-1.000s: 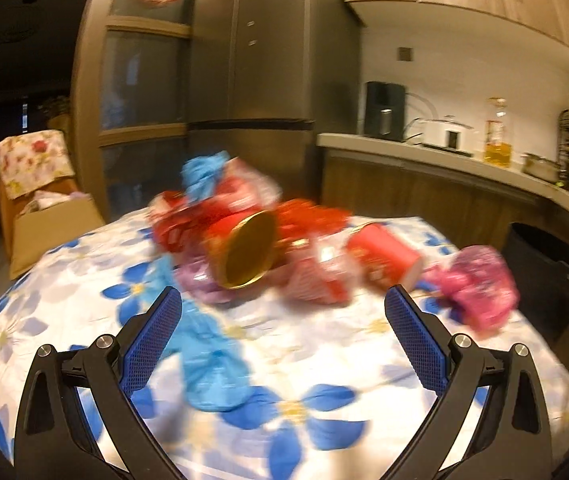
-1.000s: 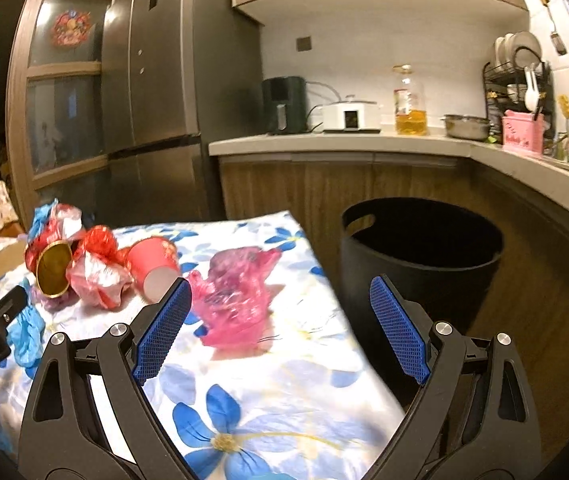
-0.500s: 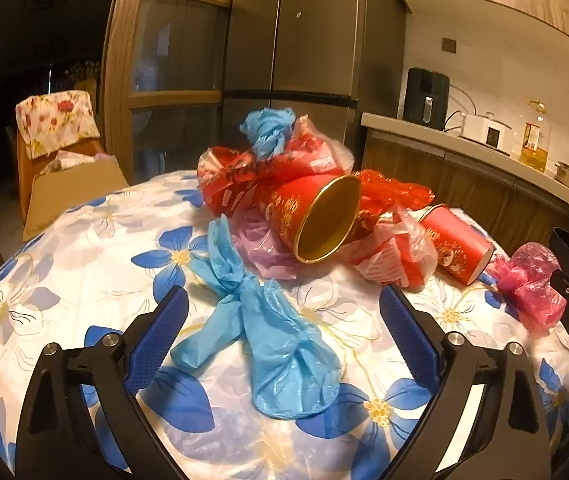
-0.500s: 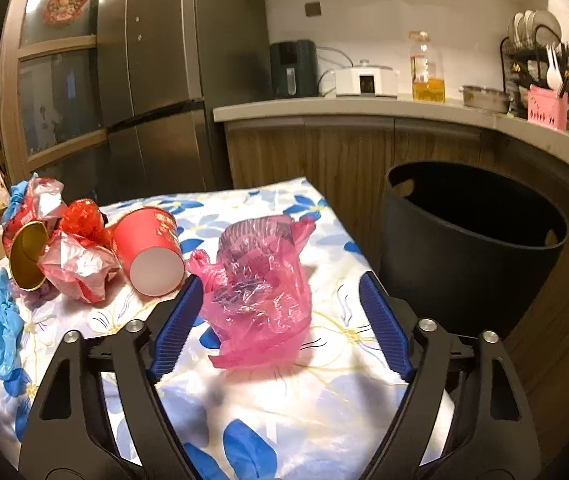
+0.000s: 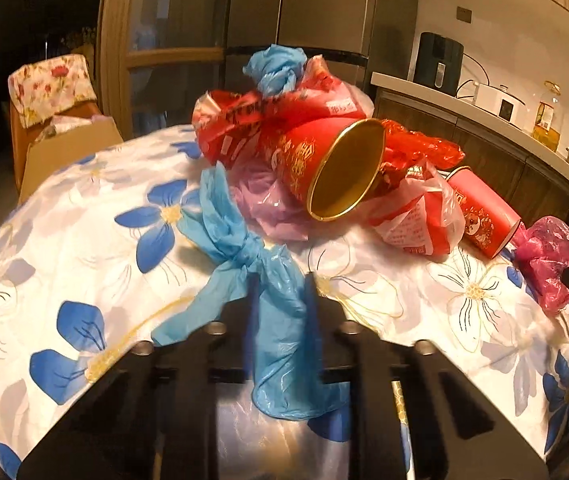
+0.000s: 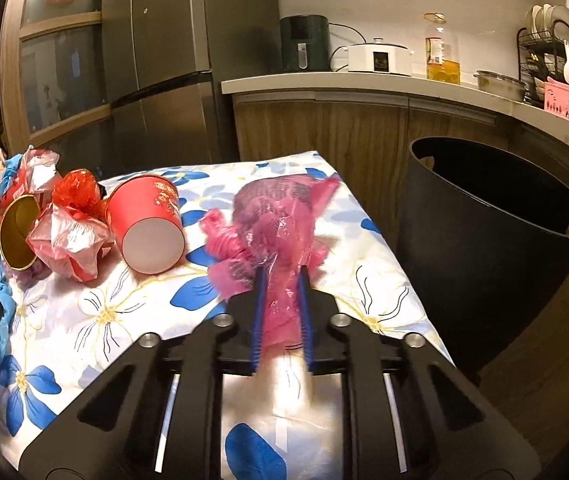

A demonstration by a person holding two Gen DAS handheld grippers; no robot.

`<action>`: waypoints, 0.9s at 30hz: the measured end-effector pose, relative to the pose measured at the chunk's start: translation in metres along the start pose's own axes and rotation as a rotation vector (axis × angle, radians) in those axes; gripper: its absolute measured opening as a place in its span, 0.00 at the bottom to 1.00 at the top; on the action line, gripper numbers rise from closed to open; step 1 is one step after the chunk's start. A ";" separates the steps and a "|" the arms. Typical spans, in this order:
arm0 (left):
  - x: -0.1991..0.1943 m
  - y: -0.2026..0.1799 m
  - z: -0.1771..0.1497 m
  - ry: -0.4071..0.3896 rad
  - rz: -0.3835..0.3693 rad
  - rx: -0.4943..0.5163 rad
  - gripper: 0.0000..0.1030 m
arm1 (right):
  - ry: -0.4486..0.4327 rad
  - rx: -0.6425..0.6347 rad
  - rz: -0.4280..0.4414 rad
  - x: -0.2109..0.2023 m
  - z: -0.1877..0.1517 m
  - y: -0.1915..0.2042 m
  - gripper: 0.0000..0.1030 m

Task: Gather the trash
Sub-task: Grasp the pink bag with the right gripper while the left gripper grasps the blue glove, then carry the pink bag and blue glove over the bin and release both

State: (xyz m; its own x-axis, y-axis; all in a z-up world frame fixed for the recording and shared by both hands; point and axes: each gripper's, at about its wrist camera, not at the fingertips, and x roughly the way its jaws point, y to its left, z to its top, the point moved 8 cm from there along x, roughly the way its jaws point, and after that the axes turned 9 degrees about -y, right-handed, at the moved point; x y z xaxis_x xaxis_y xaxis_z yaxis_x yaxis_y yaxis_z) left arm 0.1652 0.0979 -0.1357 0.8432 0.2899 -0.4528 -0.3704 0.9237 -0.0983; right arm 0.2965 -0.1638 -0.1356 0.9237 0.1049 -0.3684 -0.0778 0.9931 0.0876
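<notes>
My right gripper (image 6: 280, 300) has just closed on the pink bag (image 6: 272, 224); the black bin (image 6: 496, 248) stands just right, beside the counter (image 6: 388, 280). My left gripper (image 5: 280, 312) has just clamped the blue bag (image 5: 244, 264), farther from it.

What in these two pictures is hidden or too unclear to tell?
- Black bin: its inside is too dark in the right wrist view to show any contents.
- Blue bag: in the left wrist view, the left gripper covers its near end.
- Pink bag: motion blur smears it where the right gripper pinches it.
- Red cup: its mouth faces away in the left wrist view.
</notes>
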 end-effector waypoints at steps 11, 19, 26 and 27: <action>-0.014 -0.002 0.006 -0.040 -0.044 -0.013 0.01 | -0.080 0.004 0.018 -0.028 0.017 0.000 0.02; -0.041 -0.005 0.022 -0.102 -0.073 -0.019 0.01 | -0.131 0.021 0.057 -0.056 0.031 0.003 0.02; -0.061 -0.016 0.038 -0.153 -0.106 -0.006 0.01 | -0.160 0.020 0.095 -0.076 0.038 0.010 0.02; -0.064 -0.018 0.041 -0.160 -0.109 -0.005 0.01 | -0.165 0.017 0.098 -0.078 0.039 0.011 0.02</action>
State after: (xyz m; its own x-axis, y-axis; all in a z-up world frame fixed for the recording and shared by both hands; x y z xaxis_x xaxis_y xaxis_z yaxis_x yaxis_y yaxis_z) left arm 0.1341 0.0726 -0.0689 0.9296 0.2245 -0.2924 -0.2748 0.9508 -0.1435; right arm 0.2378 -0.1635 -0.0699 0.9611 0.1895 -0.2012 -0.1652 0.9775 0.1315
